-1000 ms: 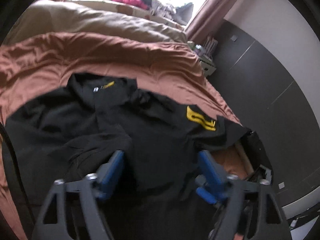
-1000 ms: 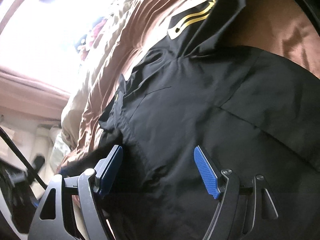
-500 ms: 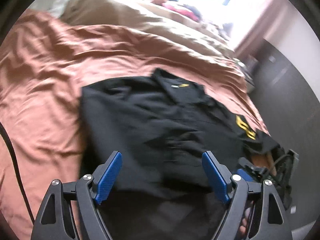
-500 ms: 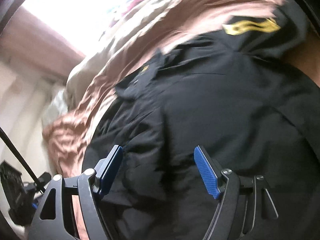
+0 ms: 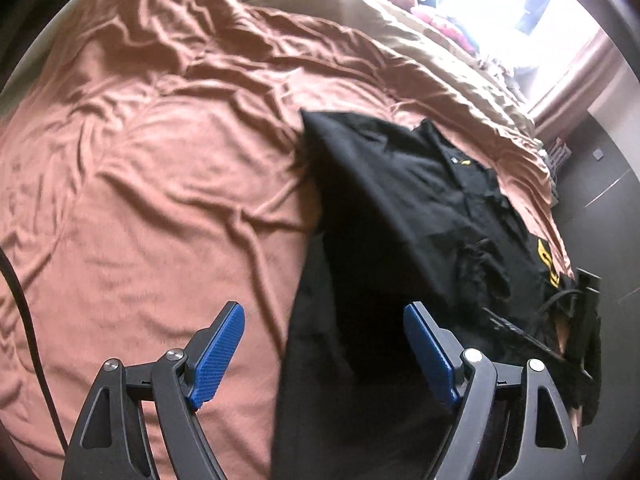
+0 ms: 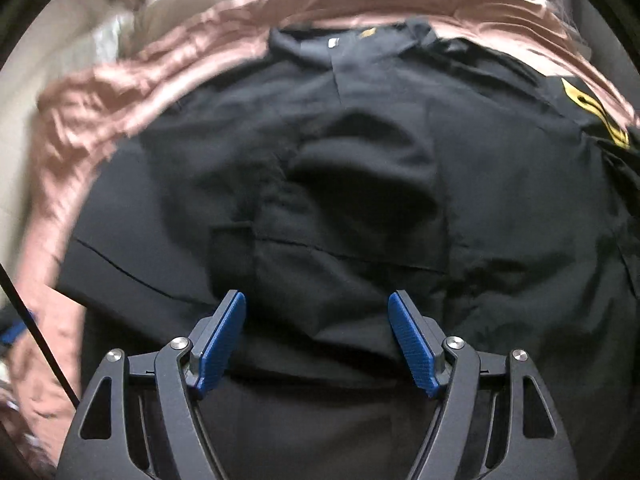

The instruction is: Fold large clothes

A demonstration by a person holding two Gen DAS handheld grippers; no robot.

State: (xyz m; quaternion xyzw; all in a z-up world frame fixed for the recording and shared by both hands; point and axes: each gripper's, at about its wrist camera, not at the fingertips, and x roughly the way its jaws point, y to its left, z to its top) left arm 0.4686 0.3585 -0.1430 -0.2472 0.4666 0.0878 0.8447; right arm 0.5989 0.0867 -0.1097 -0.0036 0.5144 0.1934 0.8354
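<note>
Black shirt [image 6: 360,168] on the brown bedcover [image 5: 160,200], beneath both grippers' spread, empty fingers [image 6: 218,344].

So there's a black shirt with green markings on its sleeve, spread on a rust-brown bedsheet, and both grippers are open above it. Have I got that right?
Nearly. The markings on the black shirt's sleeve are yellow, not green, as the right wrist view shows. The rest holds: it lies on the rust-brown bedsheet, with the left gripper and right gripper both open above it.

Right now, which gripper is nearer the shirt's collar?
Right, as far as the views show. The right gripper hangs over the middle of the black shirt, collar straight ahead. The left gripper straddles the shirt's side edge, collar off diagonally.
</note>
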